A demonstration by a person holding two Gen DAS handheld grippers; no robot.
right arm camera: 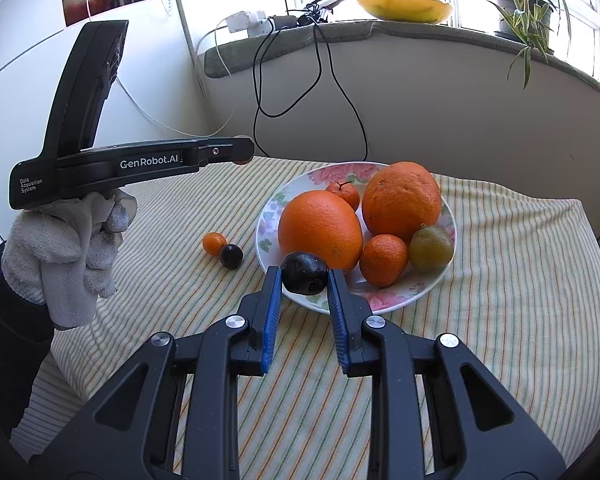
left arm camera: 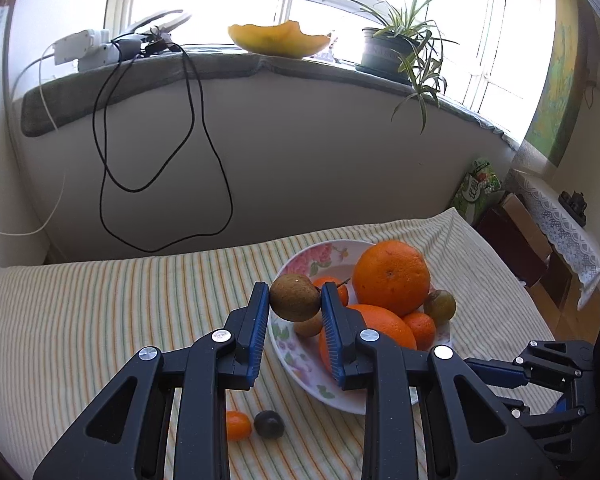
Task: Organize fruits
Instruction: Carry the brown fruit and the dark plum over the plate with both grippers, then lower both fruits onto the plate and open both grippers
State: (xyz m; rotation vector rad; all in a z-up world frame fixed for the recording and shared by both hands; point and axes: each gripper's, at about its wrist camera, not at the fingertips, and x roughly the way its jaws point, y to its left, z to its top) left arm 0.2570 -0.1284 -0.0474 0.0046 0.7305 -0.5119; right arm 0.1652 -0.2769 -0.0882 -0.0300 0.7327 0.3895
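On the left of the striped bed cover (right arm camera: 500, 280), a small orange kumquat (right arm camera: 214, 243) and a dark plum (right arm camera: 231, 256) are lying touching each other on the cloth, apart from the plate and not yet gathered in. Above them the left gripper (left arm camera: 295, 300) is pinching a brown, rough-skinned round fruit (left arm camera: 295, 298) between its blue-padded fingers (left arm camera: 260, 312), and from its own camera that fruit is hanging over the near-left rim of the flowered plate (left arm camera: 300, 372). A gloved hand (right arm camera: 72, 248) is carrying this tool.

Moving rightward, the right gripper (right arm camera: 304, 276) is clamping a second dark plum (right arm camera: 304, 273), and in its view the plum is sitting just in front of the plate's near edge, against the larger of the two front oranges.

The plate is already carrying a big orange (right arm camera: 320, 229) at the front left, another big orange (right arm camera: 401, 201) behind and to the right, a small stemmed mandarin (right arm camera: 344, 194) between them at the back, a mandarin (right arm camera: 383, 254) at the front, and a greenish round fruit (right arm camera: 431, 249) at the right rim.

The relation that matters: both held fruits are lying ahead of and below their fingers' line toward the plate, and the free room in the dish appears to be on its left and near side. The left tool seems the nearer to that open patch; the right one is facing the crowded front, so its plum would likely need setting down at the near rim. Being round, neither fruit has a long axis to align, but each may roll.
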